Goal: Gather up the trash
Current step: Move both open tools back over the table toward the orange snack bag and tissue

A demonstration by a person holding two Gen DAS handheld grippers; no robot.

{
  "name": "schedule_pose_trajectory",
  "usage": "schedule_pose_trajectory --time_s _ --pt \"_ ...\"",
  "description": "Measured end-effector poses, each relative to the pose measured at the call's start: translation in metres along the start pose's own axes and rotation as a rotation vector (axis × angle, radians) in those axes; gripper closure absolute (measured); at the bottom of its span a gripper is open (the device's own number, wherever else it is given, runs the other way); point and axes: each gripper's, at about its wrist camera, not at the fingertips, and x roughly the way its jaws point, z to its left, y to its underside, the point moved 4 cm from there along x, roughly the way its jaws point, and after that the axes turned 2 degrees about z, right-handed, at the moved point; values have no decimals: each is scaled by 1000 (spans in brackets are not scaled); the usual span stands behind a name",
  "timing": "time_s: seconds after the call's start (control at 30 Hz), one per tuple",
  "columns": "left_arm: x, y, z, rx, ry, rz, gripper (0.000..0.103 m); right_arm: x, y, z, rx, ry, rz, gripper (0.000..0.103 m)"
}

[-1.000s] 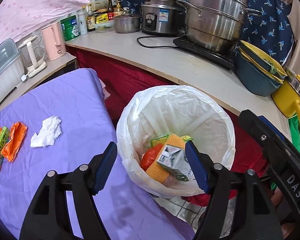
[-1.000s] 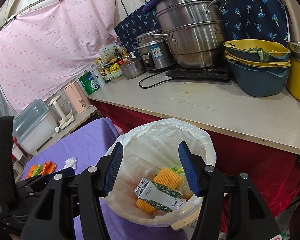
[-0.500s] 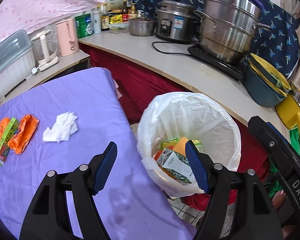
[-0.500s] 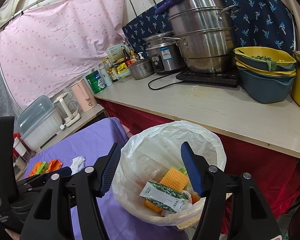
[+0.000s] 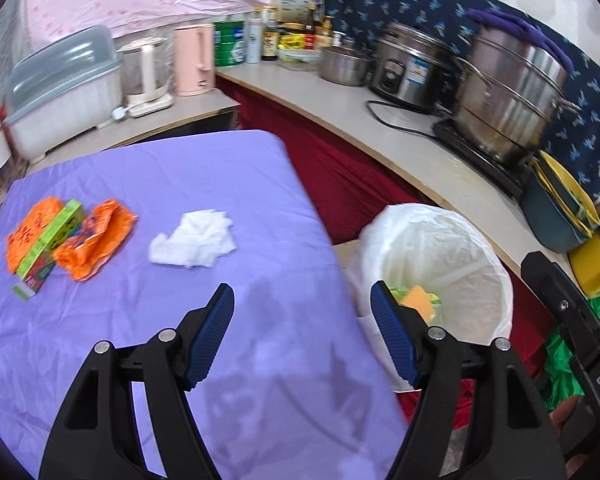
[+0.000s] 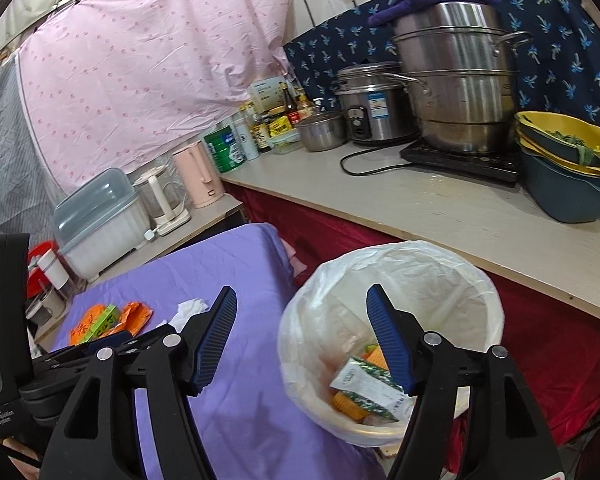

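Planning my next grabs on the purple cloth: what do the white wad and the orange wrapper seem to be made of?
The crumpled white wad looks like soft tissue paper: matte, with fuzzy torn edges and soft folds. The crinkled orange wrapper looks like thin printed plastic film: glossy, with sharp creases. It could be foil-lined; the pictures cannot settle that.

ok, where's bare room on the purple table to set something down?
Free: the purple cloth from the white tissue to the bin-side edge, plus the far strip. Crowded: left edge, orange wrappers around the green box.
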Motion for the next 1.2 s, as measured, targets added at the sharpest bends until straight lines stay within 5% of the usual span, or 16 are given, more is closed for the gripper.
schedule_pose_trajectory --time_s 0.67,1.2 --pt "-14 14 155 -205 -103 -14 36 49 31 120 -133 -109 102 38" --pt "7 24 232 -257 -173 8 36 127 67 183 -188 -133 229 38"
